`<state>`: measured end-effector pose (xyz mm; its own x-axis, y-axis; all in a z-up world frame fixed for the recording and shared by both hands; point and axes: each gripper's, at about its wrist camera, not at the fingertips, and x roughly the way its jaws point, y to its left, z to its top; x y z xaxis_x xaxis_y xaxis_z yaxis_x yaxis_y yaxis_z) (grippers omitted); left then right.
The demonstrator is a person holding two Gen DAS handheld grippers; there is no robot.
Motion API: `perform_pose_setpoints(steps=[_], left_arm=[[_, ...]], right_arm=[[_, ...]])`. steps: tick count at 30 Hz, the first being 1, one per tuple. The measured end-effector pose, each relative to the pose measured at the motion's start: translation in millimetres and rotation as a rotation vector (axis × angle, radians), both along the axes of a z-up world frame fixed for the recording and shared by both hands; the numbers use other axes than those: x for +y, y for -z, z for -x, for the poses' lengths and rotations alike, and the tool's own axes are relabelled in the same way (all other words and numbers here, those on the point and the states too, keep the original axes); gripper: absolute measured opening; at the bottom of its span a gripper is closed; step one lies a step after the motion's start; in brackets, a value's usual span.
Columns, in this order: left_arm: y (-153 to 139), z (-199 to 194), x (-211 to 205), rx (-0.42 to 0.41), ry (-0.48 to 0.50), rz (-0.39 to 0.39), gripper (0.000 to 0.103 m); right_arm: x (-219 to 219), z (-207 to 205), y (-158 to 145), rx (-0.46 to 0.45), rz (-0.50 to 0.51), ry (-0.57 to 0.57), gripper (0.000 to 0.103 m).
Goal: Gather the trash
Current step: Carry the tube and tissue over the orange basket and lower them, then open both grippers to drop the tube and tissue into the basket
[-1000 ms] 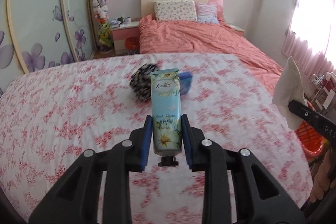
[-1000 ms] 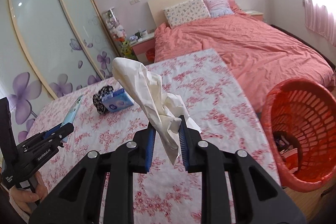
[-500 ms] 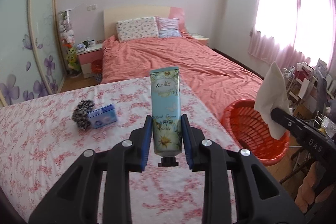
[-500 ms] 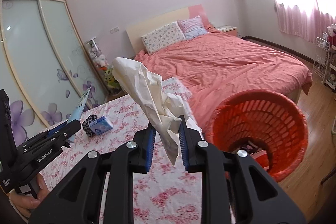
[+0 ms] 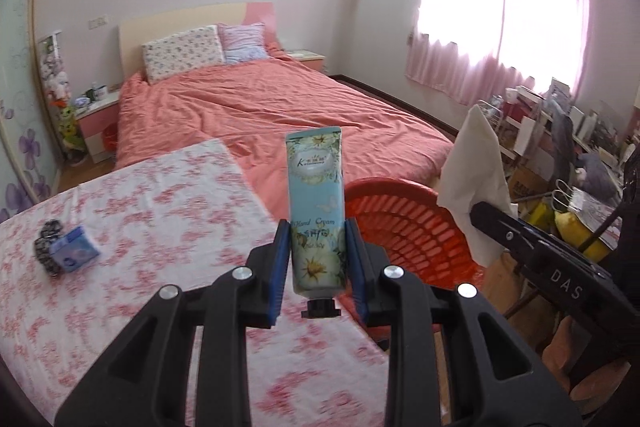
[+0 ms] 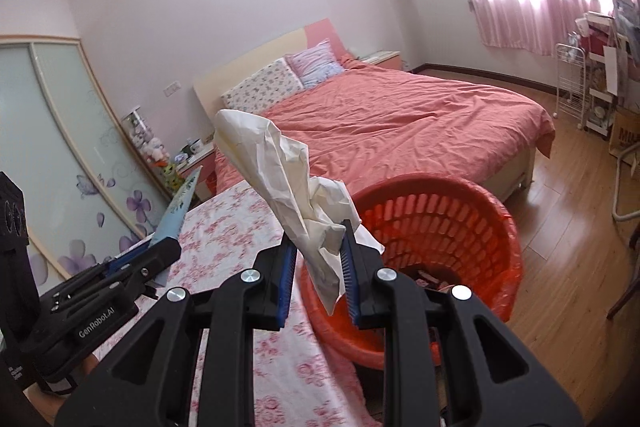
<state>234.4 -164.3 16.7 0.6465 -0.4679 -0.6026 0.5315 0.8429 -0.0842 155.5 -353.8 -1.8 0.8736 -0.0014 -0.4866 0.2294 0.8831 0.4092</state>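
Observation:
My left gripper is shut on a light-blue hand cream tube, held upright with its black cap at the bottom. My right gripper is shut on a crumpled white tissue that sticks up and to the left. A red plastic basket with some trash inside stands on the floor beside the flowered table, just beyond both grippers. In the left wrist view the basket lies behind the tube, with the tissue over its right rim. The tube shows at the left of the right wrist view.
The table wears a pink flowered cloth; a small blue box and a dark patterned scrunchie lie on it at the left. A bed with a coral cover lies beyond. A cluttered rack stands at the right by the window.
Both grippers have swung to the right, away from the table's middle toward the red basket, each still holding its item. The basket now fills the space right in front of them.

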Motion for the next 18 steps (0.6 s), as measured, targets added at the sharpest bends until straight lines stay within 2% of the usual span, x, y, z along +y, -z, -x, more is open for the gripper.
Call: perform_pose_setpoints(steps=[5, 9, 13, 16, 17, 18], left_arm=[[13, -7, -50, 0.032, 0.085, 0.016, 0.028], [27, -13, -78, 0.052, 0.129, 0.015, 0.028], [46, -25, -98, 0.085, 0.154, 0.005, 0.028], [58, -33, -105, 0.114, 0.153, -0.007, 0.029], [65, -37, -106, 0.123, 0.144, -0.014, 0.034], [68, -40, -106, 0.127, 0.137, -0.018, 0.039]], right_arm=[[-29, -3, 11, 0.012, -0.054, 0.036, 0.022], [-46, -11, 22, 0.027, -0.097, 0.052, 0.022], [-57, -19, 32, 0.049, -0.1, 0.062, 0.023], [-61, -26, 39, 0.071, -0.102, 0.062, 0.027], [-61, -26, 40, 0.078, -0.099, 0.065, 0.029], [-61, -30, 44, 0.091, -0.095, 0.062, 0.037]])
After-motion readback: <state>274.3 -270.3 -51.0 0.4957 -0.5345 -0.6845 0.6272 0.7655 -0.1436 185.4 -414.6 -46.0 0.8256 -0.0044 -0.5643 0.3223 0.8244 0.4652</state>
